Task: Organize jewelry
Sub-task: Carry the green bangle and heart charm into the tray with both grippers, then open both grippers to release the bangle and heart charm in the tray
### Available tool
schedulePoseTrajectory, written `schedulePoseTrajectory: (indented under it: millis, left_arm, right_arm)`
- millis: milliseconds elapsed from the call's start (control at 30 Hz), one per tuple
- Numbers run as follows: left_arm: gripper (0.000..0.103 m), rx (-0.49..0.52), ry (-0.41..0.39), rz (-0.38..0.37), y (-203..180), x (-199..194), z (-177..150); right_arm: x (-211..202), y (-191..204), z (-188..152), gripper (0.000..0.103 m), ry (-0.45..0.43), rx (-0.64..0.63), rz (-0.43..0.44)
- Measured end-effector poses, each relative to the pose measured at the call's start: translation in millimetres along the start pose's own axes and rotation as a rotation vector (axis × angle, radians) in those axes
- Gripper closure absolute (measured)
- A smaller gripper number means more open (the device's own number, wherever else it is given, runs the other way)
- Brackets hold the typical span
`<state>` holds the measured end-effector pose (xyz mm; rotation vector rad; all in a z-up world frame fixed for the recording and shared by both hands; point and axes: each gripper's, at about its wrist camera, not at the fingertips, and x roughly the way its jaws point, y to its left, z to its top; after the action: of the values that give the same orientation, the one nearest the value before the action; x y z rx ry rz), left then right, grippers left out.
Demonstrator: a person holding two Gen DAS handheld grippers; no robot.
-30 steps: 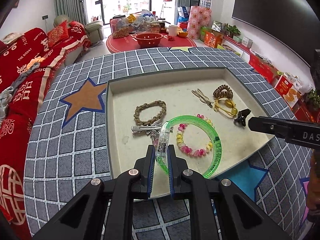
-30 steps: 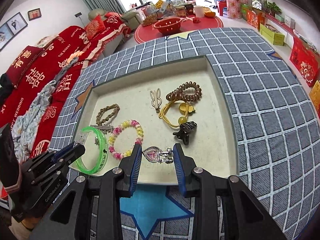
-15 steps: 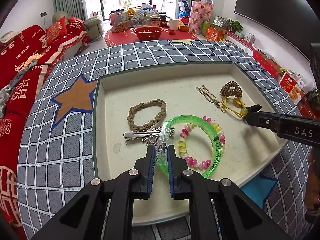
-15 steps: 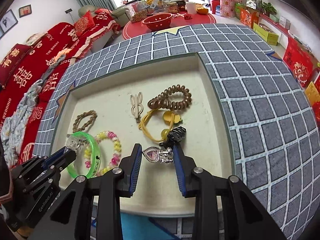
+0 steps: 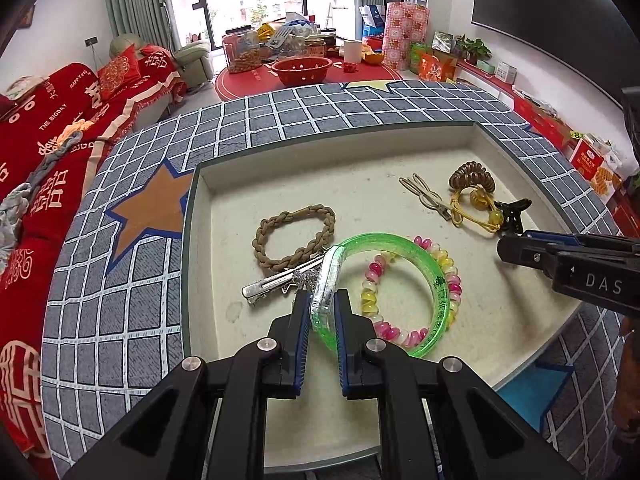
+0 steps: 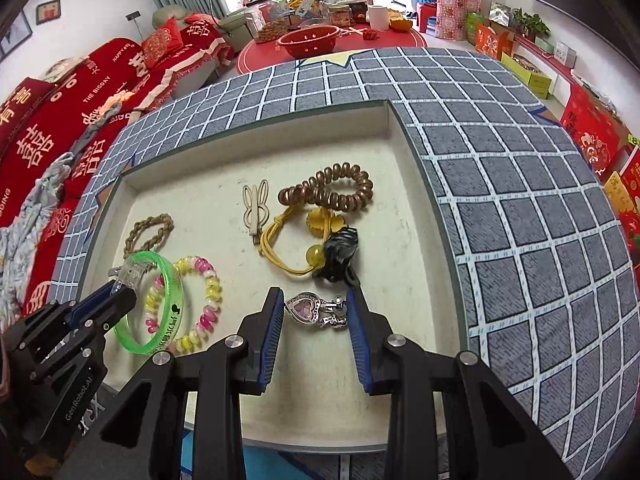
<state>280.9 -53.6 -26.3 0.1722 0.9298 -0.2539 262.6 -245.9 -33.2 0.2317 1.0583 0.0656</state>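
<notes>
A shallow cream tray (image 5: 360, 160) (image 6: 280, 148) holds the jewelry. My left gripper (image 5: 322, 304) is shut on a green translucent bangle (image 5: 434, 276) and holds it over a pink-and-yellow bead bracelet (image 5: 416, 336). My right gripper (image 6: 315, 310) is shut on a silver heart clip (image 6: 316, 312) low over the tray, just in front of a black claw clip (image 6: 340, 252). It also shows in the left wrist view (image 5: 508, 246) at the right.
In the tray lie a braided brown bracelet (image 5: 294, 236), a silver hair clip (image 5: 276, 284), a rabbit-shaped clip (image 6: 254, 208), a brown coil hair tie (image 6: 328, 192) and a yellow cord tie (image 6: 292, 240). The tray stands on a grey checked cloth (image 6: 500, 200).
Both grippers have moved forward over the tray with their loads. The heart clip now hangs close to the black claw clip.
</notes>
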Motion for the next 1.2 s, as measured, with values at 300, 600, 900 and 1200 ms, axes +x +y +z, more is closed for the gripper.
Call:
schedulePoseTrajectory:
  millis: [300,600,900,1200]
  left_arm:
    - [0.077,0.034,0.009,0.031,-8,-1,-3]
    - [0.077,0.019,0.001,0.039,-5,-8,-2]
    - [0.077,-0.001,-0.010,0.043,-2,-19,-2]
    - [0.077,-0.013,-0.026,0.048,1,-32,-1]
  right_arm:
    - [-1,4,-3,0.067,-0.002,-0.029,-0.023]
    - [-5,3,-4,0.049,0.000,-0.011,0.003]
    - [-19,-1,-4,0.037,-0.027,0.031,0.050]
    - [-33,1,-6,0.037,-0.044,0.034,0.077]
